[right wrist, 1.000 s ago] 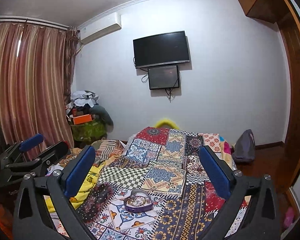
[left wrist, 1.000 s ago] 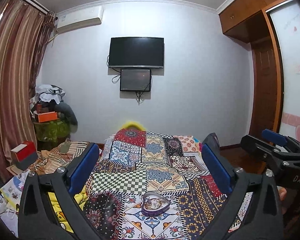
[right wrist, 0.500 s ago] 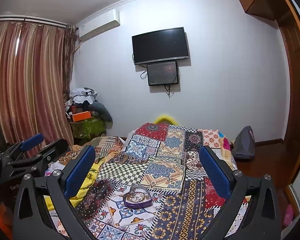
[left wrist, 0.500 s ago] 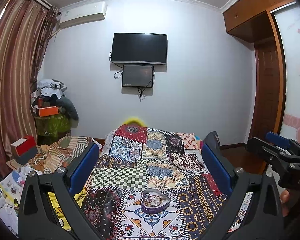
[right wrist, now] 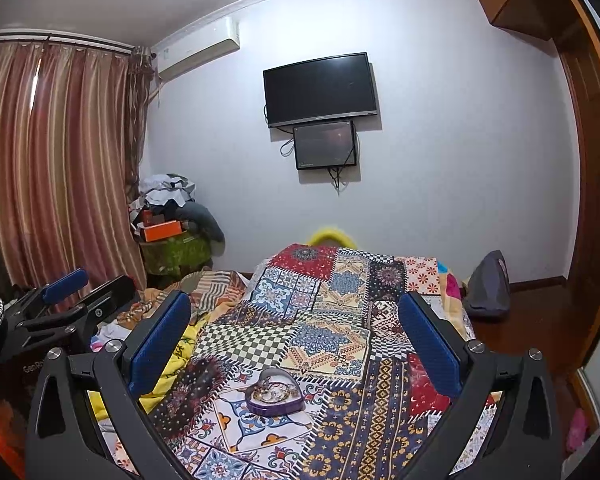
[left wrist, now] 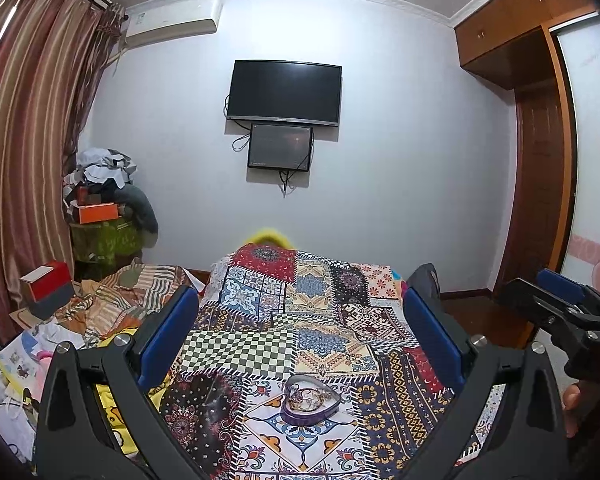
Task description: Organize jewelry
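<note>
A purple heart-shaped tin (left wrist: 309, 399) with a tangle of jewelry inside sits on the patchwork bedspread (left wrist: 300, 312); it also shows in the right wrist view (right wrist: 275, 396). My left gripper (left wrist: 300, 328) is open and empty, held above and behind the tin. My right gripper (right wrist: 294, 332) is open and empty, likewise above the tin. Each gripper shows in the other's view: the right one (left wrist: 560, 308) at the right edge, the left one (right wrist: 72, 300) at the left edge.
The bedspread (right wrist: 324, 320) covers a bed running towards the far wall with two screens (left wrist: 285, 92). Piled clothes and boxes (left wrist: 100, 208) stand at the left by striped curtains (left wrist: 28, 140). A red and grey box (left wrist: 48, 288) and loose fabric lie left of the bed. A dark bag (right wrist: 488, 284) sits right.
Both grippers have tilted slightly downward and moved a little closer to the bed, so the tin sits higher in view. Both stay open and empty.
</note>
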Available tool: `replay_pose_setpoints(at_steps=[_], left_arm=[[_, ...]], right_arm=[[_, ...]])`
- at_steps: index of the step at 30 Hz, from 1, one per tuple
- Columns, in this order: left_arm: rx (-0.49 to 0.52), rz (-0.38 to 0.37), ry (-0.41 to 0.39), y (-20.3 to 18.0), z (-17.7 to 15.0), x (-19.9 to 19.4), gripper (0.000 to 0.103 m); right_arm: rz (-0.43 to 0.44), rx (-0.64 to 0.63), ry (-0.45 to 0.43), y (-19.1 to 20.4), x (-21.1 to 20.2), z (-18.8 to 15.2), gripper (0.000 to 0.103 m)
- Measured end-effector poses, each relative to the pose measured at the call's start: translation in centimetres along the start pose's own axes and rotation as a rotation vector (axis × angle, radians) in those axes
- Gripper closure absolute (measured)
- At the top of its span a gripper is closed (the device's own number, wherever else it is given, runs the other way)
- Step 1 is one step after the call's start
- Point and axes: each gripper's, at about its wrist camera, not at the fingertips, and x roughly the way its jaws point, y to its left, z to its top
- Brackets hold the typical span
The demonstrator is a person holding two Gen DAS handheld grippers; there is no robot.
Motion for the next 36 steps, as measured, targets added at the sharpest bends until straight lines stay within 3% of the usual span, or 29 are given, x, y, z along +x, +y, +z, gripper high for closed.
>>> replay_pose_setpoints(at_steps=[36], left_arm=[[0.016,-0.043,0.012,-0.37,0.12,-0.13,0.000]], right_arm=[[-0.007,0.009,0.005,-0.47,-0.09,-0.03,0.000]])
